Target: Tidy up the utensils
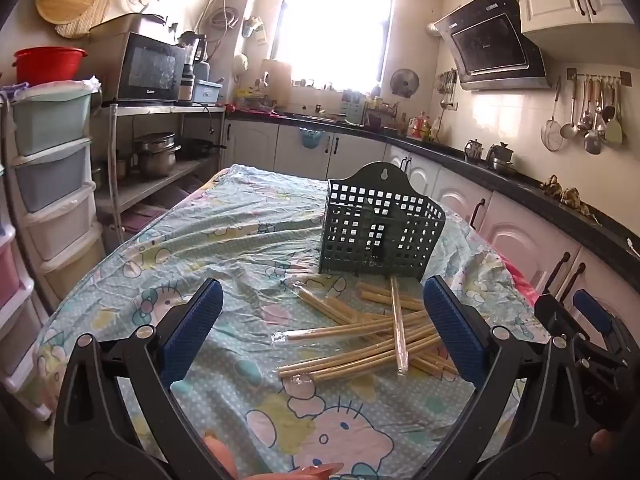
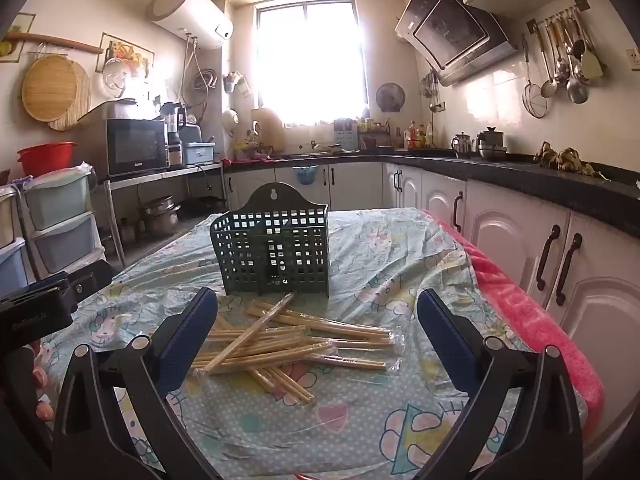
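Left gripper (image 1: 322, 304) tilted a little downward over the table (image 1: 224, 408), blue pads spread wide, released, nothing between them but cartoon-print cloth under clear plastic. Right gripper (image 2: 317, 312) angled down likewise, jaws fully apart and empty, aimed at the pile of wrapped chopsticks (image 2: 280, 340). Chopsticks (image 1: 372, 332) lying loose and crisscrossed on the cloth just in front of the dark green perforated utensil holder (image 1: 380, 236), nearest ends close to or touching its base, which stands upright toward the middle of the table with nothing visible inside. In the left wrist view only: the other gripper at the right edge, fingertips at the bottom edge, stacked plastic drawers (image 1: 52, 168) close on the left. In the right wrist view only: the holder (image 2: 276, 252) seen nearly square-on, a pink towel (image 2: 532, 320) along the table's right edge beside white cabinet doors, a white water heater (image 2: 188, 12) high on the wall, part of the left tool's black body at the left edge.
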`<state>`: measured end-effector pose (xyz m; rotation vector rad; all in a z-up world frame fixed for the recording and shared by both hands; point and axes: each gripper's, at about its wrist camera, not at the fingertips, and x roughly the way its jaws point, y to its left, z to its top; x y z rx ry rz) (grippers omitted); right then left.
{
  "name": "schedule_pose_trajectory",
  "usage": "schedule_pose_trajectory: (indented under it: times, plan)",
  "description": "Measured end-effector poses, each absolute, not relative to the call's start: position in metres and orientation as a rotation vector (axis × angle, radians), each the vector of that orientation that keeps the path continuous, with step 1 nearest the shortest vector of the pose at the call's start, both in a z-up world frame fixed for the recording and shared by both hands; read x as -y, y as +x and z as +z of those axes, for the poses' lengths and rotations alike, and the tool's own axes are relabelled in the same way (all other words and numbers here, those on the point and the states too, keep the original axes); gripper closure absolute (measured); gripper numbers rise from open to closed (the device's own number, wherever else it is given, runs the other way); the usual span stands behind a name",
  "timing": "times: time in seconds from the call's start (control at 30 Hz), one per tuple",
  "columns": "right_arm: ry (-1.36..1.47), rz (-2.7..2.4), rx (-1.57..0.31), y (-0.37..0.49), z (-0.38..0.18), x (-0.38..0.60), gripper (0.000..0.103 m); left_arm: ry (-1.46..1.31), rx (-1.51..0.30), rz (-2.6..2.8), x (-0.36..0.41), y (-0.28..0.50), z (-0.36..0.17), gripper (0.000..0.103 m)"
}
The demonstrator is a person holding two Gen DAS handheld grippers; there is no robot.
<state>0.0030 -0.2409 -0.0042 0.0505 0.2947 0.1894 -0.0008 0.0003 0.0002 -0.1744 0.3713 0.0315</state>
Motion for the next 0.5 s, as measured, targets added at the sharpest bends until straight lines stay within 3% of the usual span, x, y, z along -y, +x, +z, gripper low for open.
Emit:
schedule_pose_trajectory:
  times: [0.5]
  plan:
    - [0.018, 0.2, -0.224, -0.008, 0.004, 0.236, 0.006, -0.162, -0.366, 0.027, 0.008, -0.001, 0.001, 0.01]
